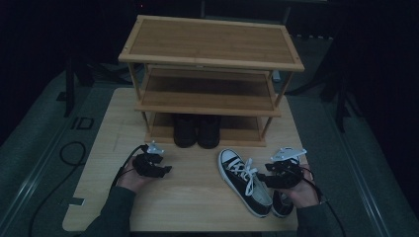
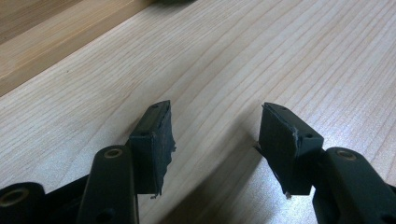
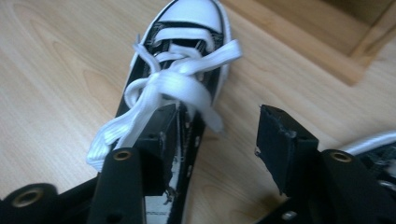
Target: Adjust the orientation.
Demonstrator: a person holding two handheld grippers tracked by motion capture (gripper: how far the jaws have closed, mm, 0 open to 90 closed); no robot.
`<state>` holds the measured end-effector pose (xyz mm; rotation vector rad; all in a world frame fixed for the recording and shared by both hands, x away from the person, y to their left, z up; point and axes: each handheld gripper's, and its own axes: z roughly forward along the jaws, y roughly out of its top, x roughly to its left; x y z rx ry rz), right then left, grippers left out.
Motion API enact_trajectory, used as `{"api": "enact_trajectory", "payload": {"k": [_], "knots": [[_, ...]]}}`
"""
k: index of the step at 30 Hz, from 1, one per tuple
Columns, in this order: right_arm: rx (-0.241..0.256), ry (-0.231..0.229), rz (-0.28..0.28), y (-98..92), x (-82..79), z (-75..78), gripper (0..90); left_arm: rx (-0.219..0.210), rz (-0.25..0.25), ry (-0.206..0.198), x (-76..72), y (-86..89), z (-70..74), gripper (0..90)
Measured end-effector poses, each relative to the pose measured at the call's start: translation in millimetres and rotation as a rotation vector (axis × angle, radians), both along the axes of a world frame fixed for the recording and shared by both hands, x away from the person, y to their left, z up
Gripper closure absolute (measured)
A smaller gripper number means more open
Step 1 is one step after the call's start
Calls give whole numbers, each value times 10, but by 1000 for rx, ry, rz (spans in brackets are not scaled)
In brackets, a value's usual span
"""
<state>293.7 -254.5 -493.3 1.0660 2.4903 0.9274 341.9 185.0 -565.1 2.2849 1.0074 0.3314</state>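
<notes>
At lower right, the right gripper (image 3: 217,144) hangs open over the black-and-white sneaker (image 3: 175,70), while the left gripper (image 2: 215,140) gapes at lower left.

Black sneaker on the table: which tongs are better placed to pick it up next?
Right. The right tongs hang open right beside the black sneaker, while the left tongs sit open over bare table farther away.

The tabletop (image 1: 197,197) holds a wooden shoe rack (image 1: 210,79), and two sneakers (image 1: 245,181) lie by the right tool (image 1: 272,174).
</notes>
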Motion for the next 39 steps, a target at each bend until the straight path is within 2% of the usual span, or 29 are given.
{"api": "enact_trajectory", "payload": {"k": [4, 5, 10, 14, 18, 22, 23, 31, 39], "knots": [[3, -7, -17, -34, 19, 29, 441, -1, 0, 0, -1, 0, 0, 450], [0, -16, -42, -68, 33, 38, 433, -2, 0, 1, -2, 1, 0, 449], [11, -26, -77, -145, 31, 62, 402, -6, -2, 3, 1, 6, 0, 449], [48, -33, -125, -263, 22, 117, 349, -9, -1, 5, 0, 8, -1, 448], [51, -50, -164, -356, 12, 162, 314, -37, -1, 17, 9, 34, -4, 446], [54, -56, -194, -426, 5, 181, 296, -30, -3, 16, 7, 26, -1, 445], [54, -52, -217, -477, 0, 183, 282, -34, -2, 17, 10, 31, -2, 446], [40, -26, -253, -602, -52, 145, 264, -34, -1, 15, 7, 32, -3, 446], [25, 18, -291, -698, -102, 31, 253, -36, -2, 15, 7, 35, -4, 446]]}}
